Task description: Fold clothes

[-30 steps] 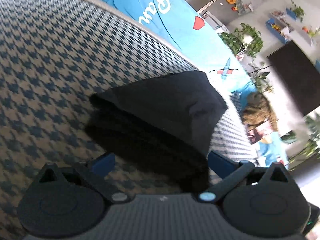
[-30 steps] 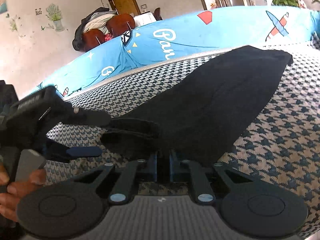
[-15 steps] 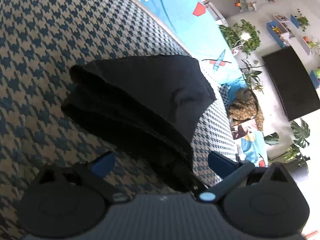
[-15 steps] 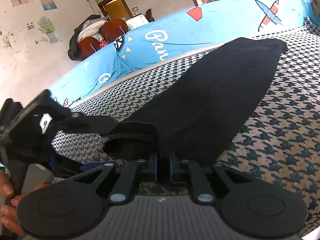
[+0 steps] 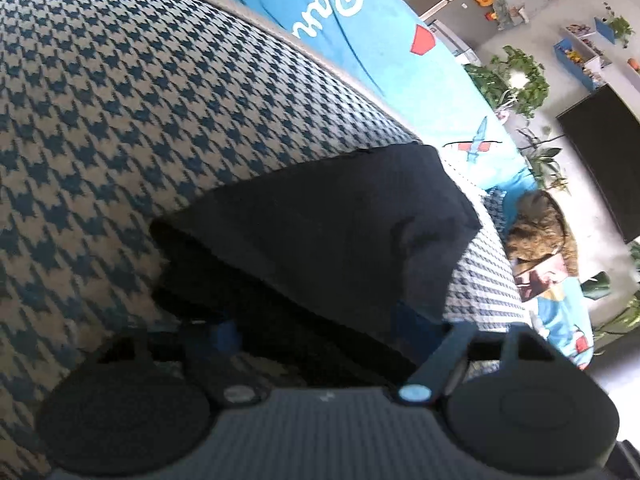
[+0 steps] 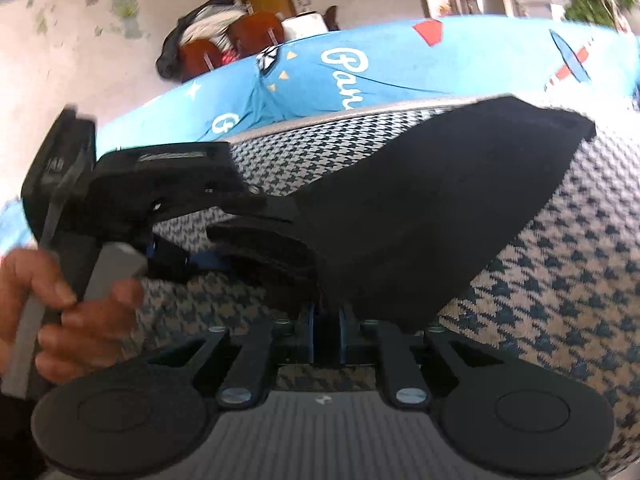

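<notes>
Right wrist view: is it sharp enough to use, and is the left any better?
Right wrist view: motion blur smears the hand and the room behind; the black garment reads as a flat dark mass without visible folds. Left wrist view: soft too, with the near fold of the garment lost in shadow, and fisheye bending the houndstooth cover into a dome.

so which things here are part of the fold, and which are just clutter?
In play:
black garment
left gripper, jaws just closing around its folded end
right gripper, pinching its edge

Lying about:
houndstooth cover
blue printed sheet
plants
</notes>
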A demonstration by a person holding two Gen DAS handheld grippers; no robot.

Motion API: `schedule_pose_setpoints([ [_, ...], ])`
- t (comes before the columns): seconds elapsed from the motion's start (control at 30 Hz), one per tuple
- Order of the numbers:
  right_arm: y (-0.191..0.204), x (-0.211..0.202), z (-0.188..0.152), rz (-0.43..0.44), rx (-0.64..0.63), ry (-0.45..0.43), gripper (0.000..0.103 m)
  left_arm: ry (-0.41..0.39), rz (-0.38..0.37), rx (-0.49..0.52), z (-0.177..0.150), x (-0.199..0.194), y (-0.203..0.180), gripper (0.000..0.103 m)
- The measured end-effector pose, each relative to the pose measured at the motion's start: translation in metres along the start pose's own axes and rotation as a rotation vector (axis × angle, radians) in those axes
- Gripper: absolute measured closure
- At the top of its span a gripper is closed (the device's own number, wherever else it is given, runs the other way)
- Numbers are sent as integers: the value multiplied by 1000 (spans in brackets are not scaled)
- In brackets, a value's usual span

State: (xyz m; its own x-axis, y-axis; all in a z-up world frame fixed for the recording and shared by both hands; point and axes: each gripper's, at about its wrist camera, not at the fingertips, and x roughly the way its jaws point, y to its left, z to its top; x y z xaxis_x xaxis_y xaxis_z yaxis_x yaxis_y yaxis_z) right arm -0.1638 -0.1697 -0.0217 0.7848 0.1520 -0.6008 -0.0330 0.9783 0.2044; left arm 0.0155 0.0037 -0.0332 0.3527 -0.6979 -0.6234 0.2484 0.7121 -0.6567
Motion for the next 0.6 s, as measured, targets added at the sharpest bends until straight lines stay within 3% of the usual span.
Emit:
schedule_pose_setpoints([
  [0.03, 4, 0, -1, -12, -36, 3, 83, -4, 0, 1, -1, -1, 0, 38],
  [0.1, 11, 0, -3, -24, -94, 3, 67, -15, -6, 15, -1, -4, -3, 42],
  [0.3, 26, 5, -9, -3, -196, 0, 46, -36, -24, 67, 4, -15, -16, 42],
  [0.47, 38, 21, -14, 0, -263, 16, 42, -27, -31, 61, 6, -14, -19, 42],
  [0.6, 49, 36, -19, -49, -336, 1, 42, -26, -38, 53, 8, -16, -17, 42],
])
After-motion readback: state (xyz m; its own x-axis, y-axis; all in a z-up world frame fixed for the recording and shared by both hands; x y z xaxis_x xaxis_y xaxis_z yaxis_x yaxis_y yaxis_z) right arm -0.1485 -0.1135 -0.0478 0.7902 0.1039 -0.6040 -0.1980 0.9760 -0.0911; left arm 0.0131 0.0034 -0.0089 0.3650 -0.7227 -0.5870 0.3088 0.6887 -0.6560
